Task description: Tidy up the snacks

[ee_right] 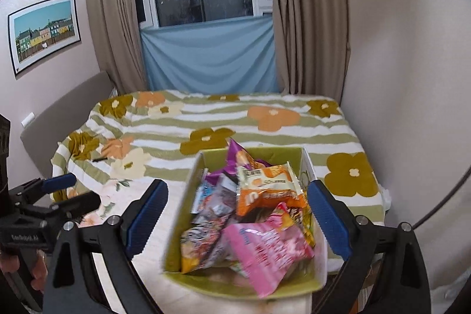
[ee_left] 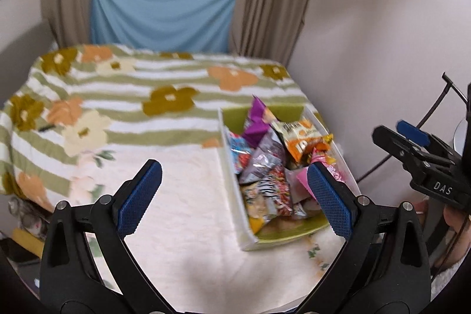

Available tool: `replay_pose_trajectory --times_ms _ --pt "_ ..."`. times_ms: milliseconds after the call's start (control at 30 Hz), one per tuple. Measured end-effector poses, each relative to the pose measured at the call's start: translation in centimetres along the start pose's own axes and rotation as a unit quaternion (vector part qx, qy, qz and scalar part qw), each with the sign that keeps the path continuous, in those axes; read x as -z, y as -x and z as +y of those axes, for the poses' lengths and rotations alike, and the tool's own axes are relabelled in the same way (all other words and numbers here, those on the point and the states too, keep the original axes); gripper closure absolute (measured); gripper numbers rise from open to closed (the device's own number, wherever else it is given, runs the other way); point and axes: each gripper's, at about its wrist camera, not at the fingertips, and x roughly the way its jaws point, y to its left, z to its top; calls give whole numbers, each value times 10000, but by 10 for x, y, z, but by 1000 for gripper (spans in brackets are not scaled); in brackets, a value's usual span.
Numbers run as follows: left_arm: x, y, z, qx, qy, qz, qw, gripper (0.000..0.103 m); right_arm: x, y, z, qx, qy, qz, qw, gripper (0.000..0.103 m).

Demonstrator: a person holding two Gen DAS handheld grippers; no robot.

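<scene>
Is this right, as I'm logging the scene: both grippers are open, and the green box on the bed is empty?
Not quite. The green box on the bed is full of snack packets, an orange one on top, as the right wrist view shows. Both grippers are indeed open.

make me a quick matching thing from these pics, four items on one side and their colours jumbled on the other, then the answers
Items:
1. snack box inner wall
2. packet lying nearest the right wrist camera
3. packet standing tall at the far end of the box
4. cloth hung below the window

Colours:
A. purple
B. light blue
C. green
D. pink

Pairs: 1-C, 2-D, 3-A, 4-B
</scene>
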Motion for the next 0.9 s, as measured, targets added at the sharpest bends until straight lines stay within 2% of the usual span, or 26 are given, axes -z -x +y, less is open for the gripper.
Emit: replay_pose_trajectory --times_ms 133,200,400,600,900 --pt "12 51 12 -372 -241 -420 9981 1 12 35 27 180 -206 -176 9995 8" --pt "18 74 17 -456 -351 -573 9967 1 19 46 38 209 -200 -192 9994 2" --pt "44 116 31 -705 -558 -763 9930 1 45 72 79 438 -75 -173 9989 1" --pt "61 130 42 -712 -505 -690 9938 1 64 85 102 545 -3 -161 9984 1" --pt "67 133 46 -688 -480 -669 9942 1 76 94 110 631 -77 -129 9979 1"
